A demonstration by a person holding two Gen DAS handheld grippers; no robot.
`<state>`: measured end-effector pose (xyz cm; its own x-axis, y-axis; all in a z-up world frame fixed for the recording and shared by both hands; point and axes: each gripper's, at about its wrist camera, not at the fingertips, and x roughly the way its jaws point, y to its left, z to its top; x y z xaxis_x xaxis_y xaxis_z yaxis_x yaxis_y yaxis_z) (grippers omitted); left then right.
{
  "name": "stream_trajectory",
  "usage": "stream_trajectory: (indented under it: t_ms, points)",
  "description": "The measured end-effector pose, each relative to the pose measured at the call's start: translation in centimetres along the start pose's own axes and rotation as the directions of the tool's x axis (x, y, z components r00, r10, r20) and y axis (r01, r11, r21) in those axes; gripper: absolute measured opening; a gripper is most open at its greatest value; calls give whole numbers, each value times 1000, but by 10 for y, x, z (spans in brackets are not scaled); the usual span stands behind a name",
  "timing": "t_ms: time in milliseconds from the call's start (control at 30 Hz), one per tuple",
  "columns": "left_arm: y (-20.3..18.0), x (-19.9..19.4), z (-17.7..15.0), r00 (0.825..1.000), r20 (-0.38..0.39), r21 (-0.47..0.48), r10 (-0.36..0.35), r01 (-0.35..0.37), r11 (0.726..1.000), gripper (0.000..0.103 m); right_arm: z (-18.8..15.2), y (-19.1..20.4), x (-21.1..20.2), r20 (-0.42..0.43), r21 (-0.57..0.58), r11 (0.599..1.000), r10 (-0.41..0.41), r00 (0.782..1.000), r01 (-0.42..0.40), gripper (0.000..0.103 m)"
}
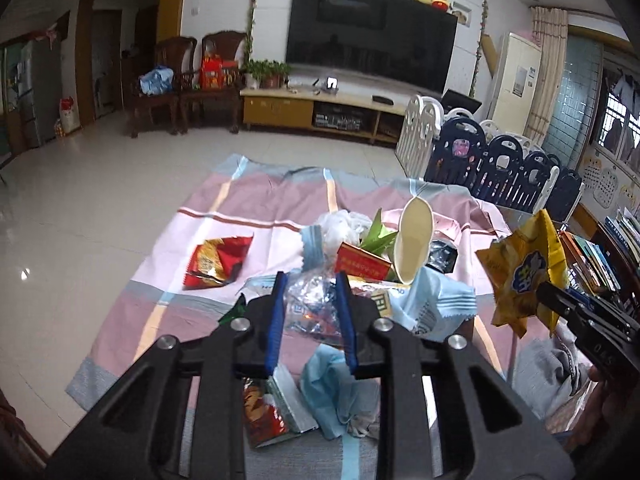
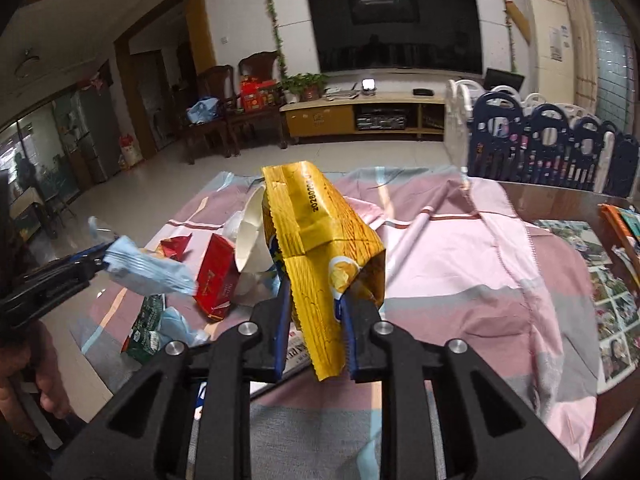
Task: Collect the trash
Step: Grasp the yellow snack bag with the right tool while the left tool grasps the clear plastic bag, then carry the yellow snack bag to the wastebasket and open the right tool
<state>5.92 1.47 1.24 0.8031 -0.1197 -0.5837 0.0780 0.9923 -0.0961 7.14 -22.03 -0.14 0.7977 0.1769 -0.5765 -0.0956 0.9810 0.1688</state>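
My left gripper [image 1: 311,284] is shut on a crinkly light blue wrapper [image 1: 312,306], held up off the table; the right wrist view shows that gripper [image 2: 100,259] with the wrapper [image 2: 150,272] sticking out sideways. My right gripper [image 2: 316,294] is shut on a yellow chip bag [image 2: 320,248], which hangs in the air; it appears at the right of the left wrist view as the gripper [image 1: 548,294] with the bag [image 1: 524,276]. On the checked cloth [image 1: 248,208] lie a red snack wrapper [image 1: 216,260], a paper cup [image 1: 414,244], a red box [image 1: 360,265] and a blue face mask [image 1: 336,396].
A blue and white playpen fence [image 1: 500,168] stands past the table's far right. Books [image 1: 600,260] are stacked at the right edge. A green packet [image 2: 146,328] lies near the cloth's left edge. The tiled floor [image 1: 100,184] drops away to the left.
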Motion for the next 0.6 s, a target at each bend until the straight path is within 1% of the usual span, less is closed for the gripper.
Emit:
stream_trajectory:
  t_ms: [67, 167, 267, 433, 600]
  points:
    - [-1, -15, -3, 1000, 22, 6, -7, 7, 1000, 25, -4, 0, -12, 15, 17, 1000, 13, 1000, -13, 23]
    - [-5, -33, -13, 999, 32, 27, -5, 4, 1000, 25, -10, 2, -26, 24, 26, 999, 34, 999, -35, 23]
    - [-9, -41, -19, 1000, 30, 49, -2, 1, 999, 25, -16, 11, -36, 29, 5, 999, 49, 998, -49, 23]
    - [-12, -34, -20, 1000, 15, 71, 8, -9, 997, 25, -20, 26, -31, 12, -41, 999, 23, 1000, -23, 23]
    - [-13, -27, -19, 1000, 5, 72, 17, -18, 997, 25, -21, 26, -23, -13, -36, 999, 12, 1000, -12, 23]
